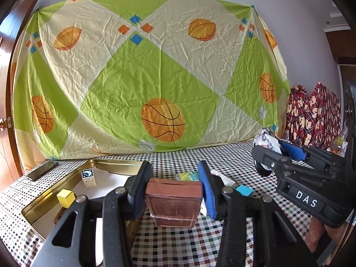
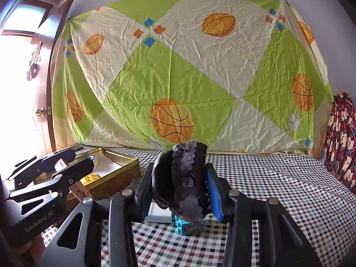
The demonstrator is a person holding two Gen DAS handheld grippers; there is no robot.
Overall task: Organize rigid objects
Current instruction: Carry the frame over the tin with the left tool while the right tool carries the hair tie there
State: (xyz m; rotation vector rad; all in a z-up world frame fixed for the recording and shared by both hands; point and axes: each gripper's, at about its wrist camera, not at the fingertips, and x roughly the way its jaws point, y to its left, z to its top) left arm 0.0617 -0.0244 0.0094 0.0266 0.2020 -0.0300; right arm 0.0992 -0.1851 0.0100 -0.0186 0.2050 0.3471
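My left gripper (image 1: 174, 189) is shut on a flat copper-brown box (image 1: 173, 202) and holds it just above the checked tablecloth, to the right of a gold tin (image 1: 120, 165). Inside the tin stand a white block with a dark sticker (image 1: 88, 178) and a yellow cube (image 1: 65, 198). My right gripper (image 2: 180, 189) is shut on a black sequinned object (image 2: 187, 173), lifted over a blue picture brick (image 2: 191, 227) and a white box (image 2: 159, 213). Each gripper also shows in the other's view: the right gripper (image 1: 269, 144) and the left gripper (image 2: 66, 161).
A dark phone-like slab (image 1: 42, 170) lies left of the tin. A green packet (image 1: 188, 175), a white card (image 1: 222, 176) and a blue brick (image 1: 244, 190) lie between the grippers. A basketball-print sheet (image 1: 155, 77) hangs behind the table; patterned red cloth (image 1: 311, 115) sits at the right.
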